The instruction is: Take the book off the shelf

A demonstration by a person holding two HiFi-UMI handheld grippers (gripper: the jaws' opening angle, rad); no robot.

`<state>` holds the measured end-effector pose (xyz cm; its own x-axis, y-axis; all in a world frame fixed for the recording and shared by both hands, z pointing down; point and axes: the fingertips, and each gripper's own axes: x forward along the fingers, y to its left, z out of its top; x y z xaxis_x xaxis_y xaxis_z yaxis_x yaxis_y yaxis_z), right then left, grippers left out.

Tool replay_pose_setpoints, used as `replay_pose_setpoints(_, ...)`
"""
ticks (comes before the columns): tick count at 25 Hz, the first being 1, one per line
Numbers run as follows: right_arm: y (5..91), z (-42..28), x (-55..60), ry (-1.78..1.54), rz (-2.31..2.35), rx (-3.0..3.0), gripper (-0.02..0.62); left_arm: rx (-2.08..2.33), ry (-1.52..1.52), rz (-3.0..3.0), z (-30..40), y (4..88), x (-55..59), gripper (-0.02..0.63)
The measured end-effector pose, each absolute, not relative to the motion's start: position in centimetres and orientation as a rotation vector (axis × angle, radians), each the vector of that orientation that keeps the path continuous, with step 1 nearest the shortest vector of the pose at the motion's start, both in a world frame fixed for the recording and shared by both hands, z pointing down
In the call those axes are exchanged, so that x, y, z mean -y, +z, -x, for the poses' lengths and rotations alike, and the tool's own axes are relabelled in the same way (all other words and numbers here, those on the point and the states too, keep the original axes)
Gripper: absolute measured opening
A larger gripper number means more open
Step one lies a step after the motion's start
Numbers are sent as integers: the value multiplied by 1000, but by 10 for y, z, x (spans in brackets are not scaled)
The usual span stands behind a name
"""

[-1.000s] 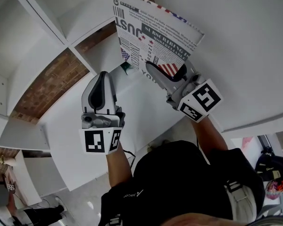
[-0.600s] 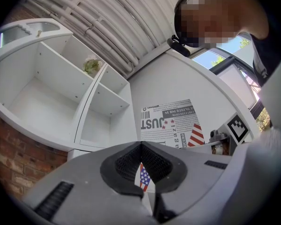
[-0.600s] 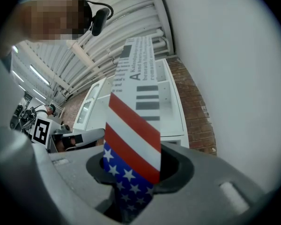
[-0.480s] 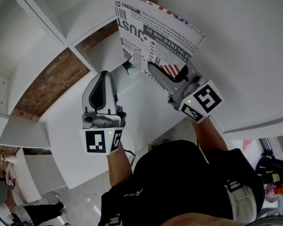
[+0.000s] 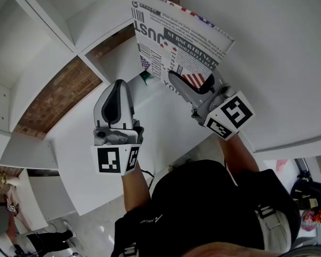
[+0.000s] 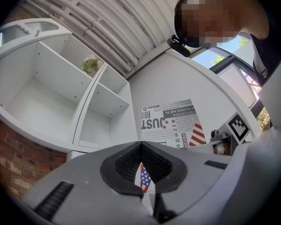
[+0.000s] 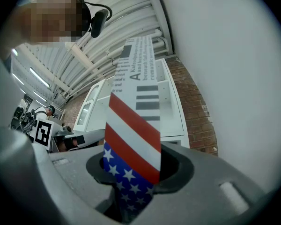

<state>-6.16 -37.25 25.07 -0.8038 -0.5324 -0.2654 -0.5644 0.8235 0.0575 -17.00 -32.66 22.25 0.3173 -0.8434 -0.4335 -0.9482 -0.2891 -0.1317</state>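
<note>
The book (image 5: 176,42) has a newsprint cover with black lettering and a stars-and-stripes patch. It is held up in front of the white shelf unit (image 5: 69,31), clear of the compartments. My right gripper (image 5: 191,85) is shut on its lower edge; in the right gripper view the book (image 7: 133,130) stands up out of the right gripper (image 7: 136,172), its flag corner pinched between the jaws. My left gripper (image 5: 116,94) hovers to the left of the book, shut and holding nothing. In the left gripper view the book (image 6: 171,123) shows beyond the closed tips of the left gripper (image 6: 141,146).
The shelf has several open white compartments, and a brick wall (image 5: 53,98) shows behind them. A small green object (image 5: 144,78) sits in the compartment just behind the book. A white panel (image 5: 278,63) fills the right side. Bags (image 5: 310,197) lie on the floor at lower right.
The book and my right gripper have edged slightly to the right. The left gripper has hardly moved.
</note>
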Motion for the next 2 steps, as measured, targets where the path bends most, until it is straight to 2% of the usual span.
replay_pose_setpoints(2, 248, 62, 369, 194, 847, -2770, 156, -1592, 402, 2229, 170, 220, 324, -3)
